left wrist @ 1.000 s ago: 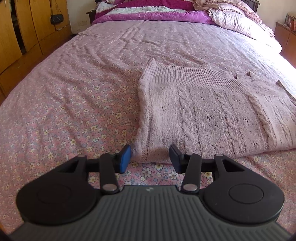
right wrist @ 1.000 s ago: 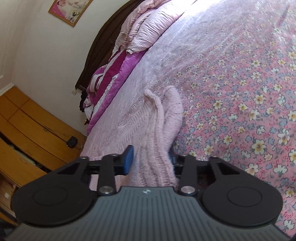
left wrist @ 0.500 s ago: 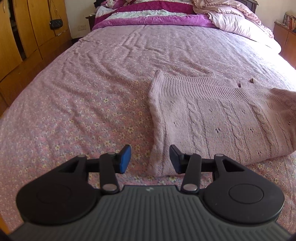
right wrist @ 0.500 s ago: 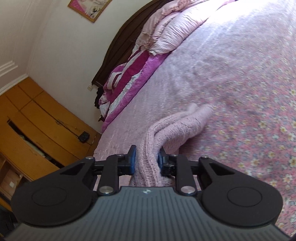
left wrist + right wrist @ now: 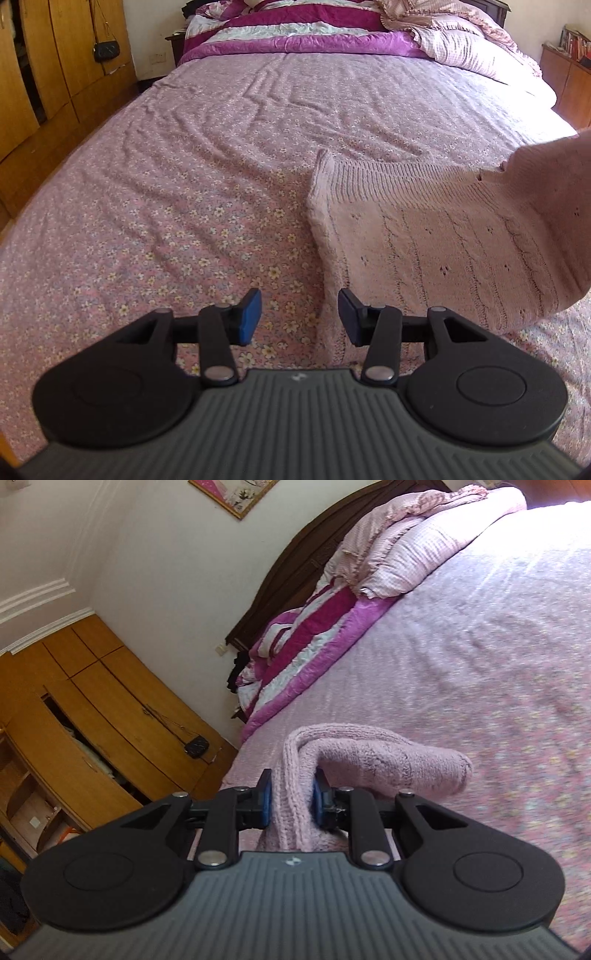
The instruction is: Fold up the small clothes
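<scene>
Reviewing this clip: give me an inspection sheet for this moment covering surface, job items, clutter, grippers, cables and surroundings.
Surface: bed with a floral pink sheet, lightly wrinkled.
Job's things: pink knit sweater lying on the sheet, its right part lifted off the bed.
Clutter: folded purple quilt and pink blanket piled at the head of the bed.
Grippers: left gripper open, holding nothing, above the sheet by the sweater's near corner; right gripper shut on a fold of the sweater, raised.
Cables: nothing seen.
Surroundings: wooden wardrobe with a small black bag hanging on it, dark headboard, framed picture on the wall.
</scene>
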`<action>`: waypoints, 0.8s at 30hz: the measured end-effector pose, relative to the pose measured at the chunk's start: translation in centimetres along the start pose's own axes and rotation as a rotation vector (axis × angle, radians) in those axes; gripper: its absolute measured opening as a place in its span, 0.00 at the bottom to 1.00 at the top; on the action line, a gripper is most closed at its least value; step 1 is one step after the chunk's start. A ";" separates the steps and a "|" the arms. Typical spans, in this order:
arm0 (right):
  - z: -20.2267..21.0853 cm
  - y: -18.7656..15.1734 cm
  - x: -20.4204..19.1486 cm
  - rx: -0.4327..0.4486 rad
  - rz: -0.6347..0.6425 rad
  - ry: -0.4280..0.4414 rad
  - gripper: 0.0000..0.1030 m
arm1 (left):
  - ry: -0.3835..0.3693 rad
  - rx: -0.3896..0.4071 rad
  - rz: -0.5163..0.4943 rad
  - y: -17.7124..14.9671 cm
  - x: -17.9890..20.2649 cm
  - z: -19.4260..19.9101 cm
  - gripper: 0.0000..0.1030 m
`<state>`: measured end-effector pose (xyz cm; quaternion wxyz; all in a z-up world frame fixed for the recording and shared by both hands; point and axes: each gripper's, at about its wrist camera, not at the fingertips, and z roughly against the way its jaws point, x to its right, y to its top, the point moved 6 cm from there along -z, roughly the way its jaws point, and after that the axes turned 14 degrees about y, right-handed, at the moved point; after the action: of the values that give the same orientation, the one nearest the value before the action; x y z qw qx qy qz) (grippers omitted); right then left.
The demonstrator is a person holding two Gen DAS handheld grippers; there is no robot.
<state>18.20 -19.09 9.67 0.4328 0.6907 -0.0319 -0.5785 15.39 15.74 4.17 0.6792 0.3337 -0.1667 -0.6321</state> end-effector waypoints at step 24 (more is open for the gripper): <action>-15.9 -19.7 -9.6 -0.430 0.180 0.025 0.25 | 0.035 0.016 0.130 -1.0 -6.4 -1.5 0.46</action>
<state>19.15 7.33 3.85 0.6203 0.5841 0.0361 -0.5223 14.66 22.28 3.65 0.7190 0.3388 -0.1812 -0.5792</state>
